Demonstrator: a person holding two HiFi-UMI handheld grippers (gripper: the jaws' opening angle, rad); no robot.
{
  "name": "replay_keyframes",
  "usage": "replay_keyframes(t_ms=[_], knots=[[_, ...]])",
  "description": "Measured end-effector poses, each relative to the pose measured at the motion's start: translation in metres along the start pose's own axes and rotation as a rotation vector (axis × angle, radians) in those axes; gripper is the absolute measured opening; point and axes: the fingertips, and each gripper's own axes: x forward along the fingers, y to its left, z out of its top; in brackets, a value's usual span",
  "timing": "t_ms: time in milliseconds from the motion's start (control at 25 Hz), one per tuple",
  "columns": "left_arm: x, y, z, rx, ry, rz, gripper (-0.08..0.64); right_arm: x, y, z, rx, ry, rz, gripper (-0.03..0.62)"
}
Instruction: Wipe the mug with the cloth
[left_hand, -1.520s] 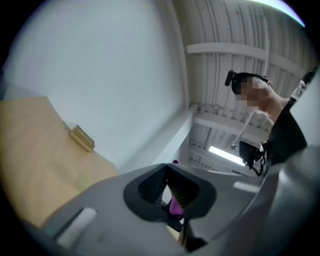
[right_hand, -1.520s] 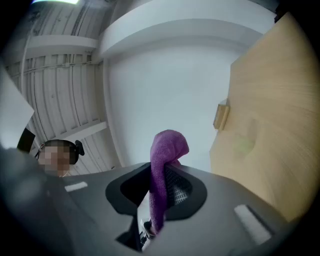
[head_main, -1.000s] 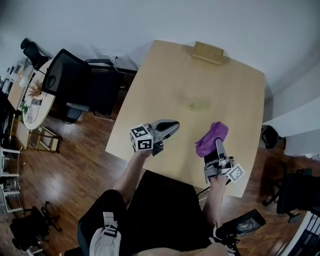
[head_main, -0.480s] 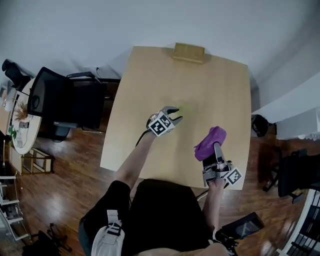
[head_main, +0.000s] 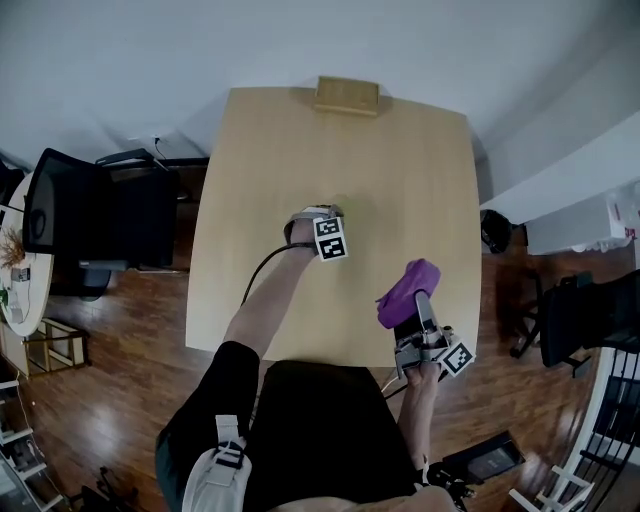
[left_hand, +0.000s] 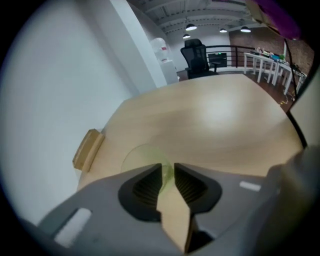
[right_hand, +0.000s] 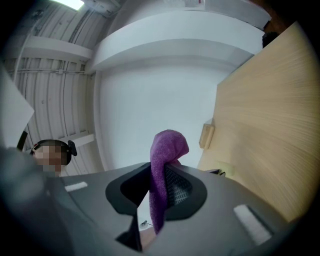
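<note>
No readable words, numbers, brands or signs in any view. The left marker cube (head_main: 330, 238) and right marker cube (head_main: 458, 358) show only black-and-white square patterns.

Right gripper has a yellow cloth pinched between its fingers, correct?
No. The fuzzy fabric cloth is purple, not yellow, as the right gripper view shows. The right gripper does have it pinched between its fingers.
</note>
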Motion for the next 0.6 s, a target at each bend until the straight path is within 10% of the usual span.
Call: replay_keyframes(t_ms=[160, 360, 600], knots=[[-0.004, 0.004, -0.004, -0.185, -0.056, -0.052, 0.046, 0.005, 0.001, 0.000, -0.002, 0.005, 0.012, 0.063], [-0.101, 0.005, 0.028, -0.723, -0.542, -0.157, 0.041, 0.021, -0.014, -0.009, -0.061, 0.081, -0.032, 0.063], [-0.219, -0.033, 0.052, -0.852, -0.925, -0.103, 0.041, 0.077, 0.000, -0.047, -0.216, 0.276, -0.022, 0.064]])
